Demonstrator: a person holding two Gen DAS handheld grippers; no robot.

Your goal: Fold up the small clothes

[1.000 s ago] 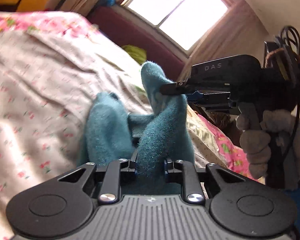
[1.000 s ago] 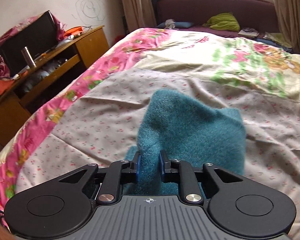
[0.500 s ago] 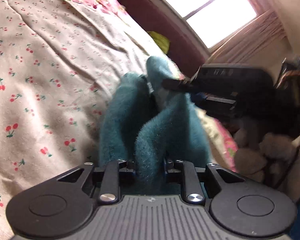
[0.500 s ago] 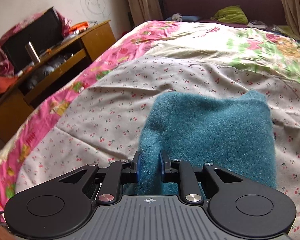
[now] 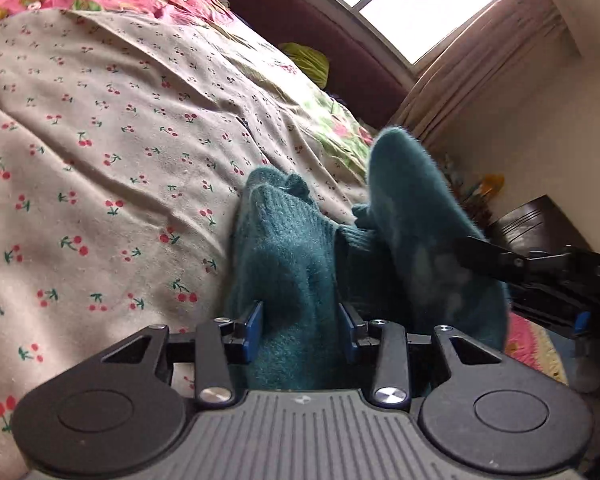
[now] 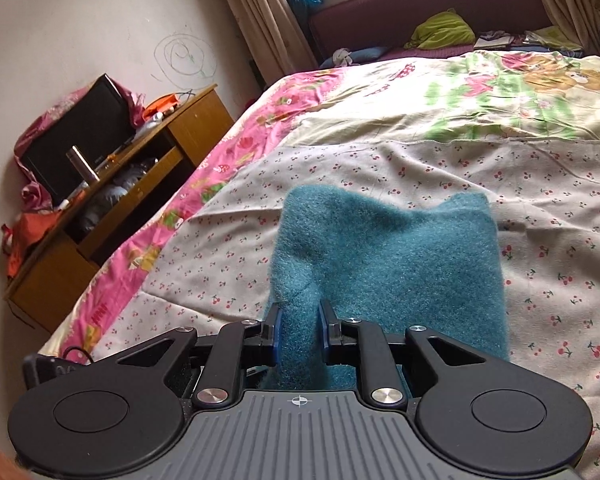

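Observation:
A fuzzy teal knit garment lies bunched on the cherry-print bedcover. My left gripper has a fold of it between its blue pads; the jaws are opening and stand loosely beside the fold. The right gripper's black finger reaches in from the right and pinches the raised far flap. In the right wrist view my right gripper is shut on a ridge of the teal garment, which spreads flat ahead over the bedcover.
A wooden desk with a dark screen and clutter stands left of the bed. A dark red bench with a green cloth runs under the window at the far end. The bed's pink border marks its left edge.
The left jaws have spread apart around the teal fold. Both grippers have sunk toward the bed, and the garment now lies lower and flatter on the cover.

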